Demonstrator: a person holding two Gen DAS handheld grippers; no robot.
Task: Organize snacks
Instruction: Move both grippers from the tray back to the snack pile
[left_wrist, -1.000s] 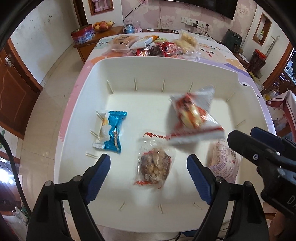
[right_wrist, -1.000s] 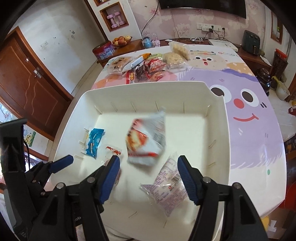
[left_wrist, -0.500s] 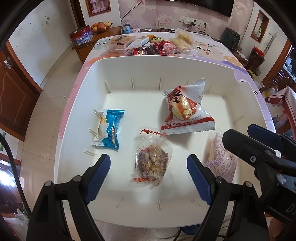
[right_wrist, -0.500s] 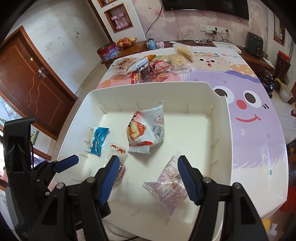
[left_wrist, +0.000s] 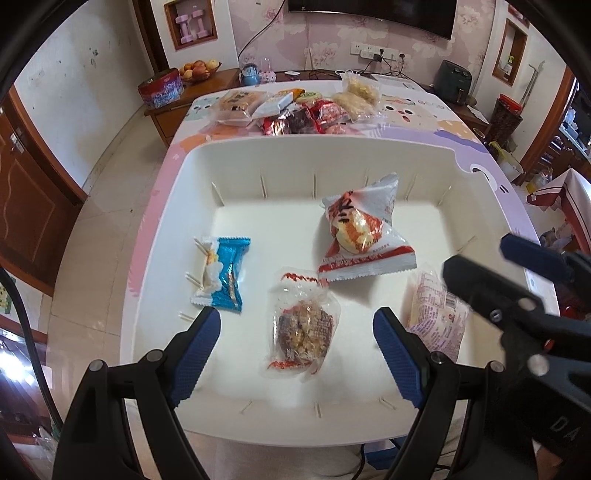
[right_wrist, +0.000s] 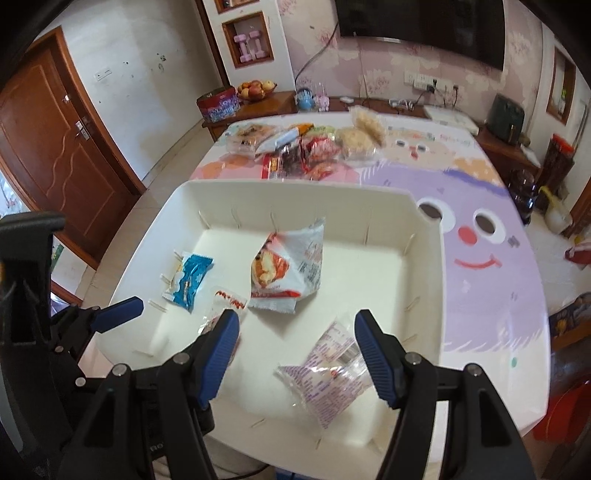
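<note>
A white bin sits on the table's near end. On its floor lie a blue wrapped snack, a red-and-white bread packet, a clear-wrapped nut cake and a purple-printed packet. My left gripper hovers open over the nut cake, touching nothing. To its right, my right gripper hangs open above the bin floor, beside the purple packet, holding nothing. A pile of loose snacks lies beyond the bin.
The table wears a purple cartoon-face cloth to the right of the bin. A sideboard with a fruit bowl and a red tin stands behind. A wooden door is at left.
The red-and-white bread packet was blurred and moving over the bin a second ago; it now lies still on the bin floor. Both grippers stay open above the bin.
</note>
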